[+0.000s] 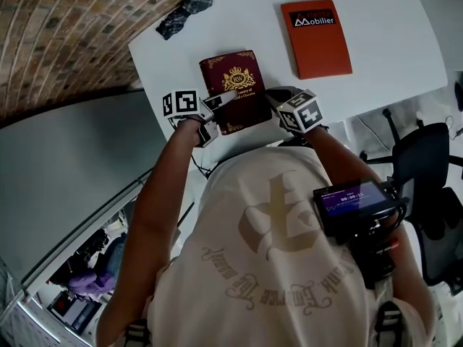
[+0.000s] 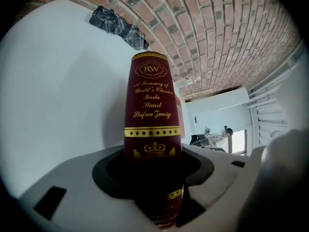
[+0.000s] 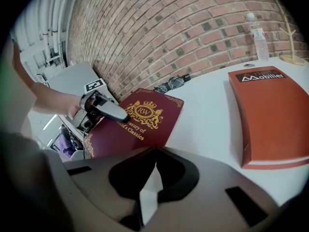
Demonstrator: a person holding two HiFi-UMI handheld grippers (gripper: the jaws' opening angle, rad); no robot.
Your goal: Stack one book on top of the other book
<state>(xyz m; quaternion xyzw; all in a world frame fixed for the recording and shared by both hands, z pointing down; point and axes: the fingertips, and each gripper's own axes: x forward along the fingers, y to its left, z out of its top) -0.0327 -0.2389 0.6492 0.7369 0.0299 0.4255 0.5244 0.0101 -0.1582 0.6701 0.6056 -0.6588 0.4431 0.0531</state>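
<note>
A maroon book (image 1: 235,85) with a gold crest lies near the front left corner of the white table (image 1: 391,78). My left gripper (image 1: 215,107) is shut on its left edge, one finger on the cover. The left gripper view shows the book's spine (image 2: 150,105) standing deep between the jaws of that gripper (image 2: 154,178). My right gripper (image 1: 273,98) is at the book's right edge. In its own view this gripper (image 3: 154,151) has its tips together against the cover's (image 3: 140,117) near edge. An orange book (image 1: 316,38) (image 3: 273,115) lies flat at the back right.
A dark folded umbrella (image 1: 187,9) (image 2: 118,25) lies at the table's far left corner by the brick wall. A clear bottle (image 3: 257,35) stands at the far edge. A black office chair (image 1: 427,165) is on the right, below the table's edge.
</note>
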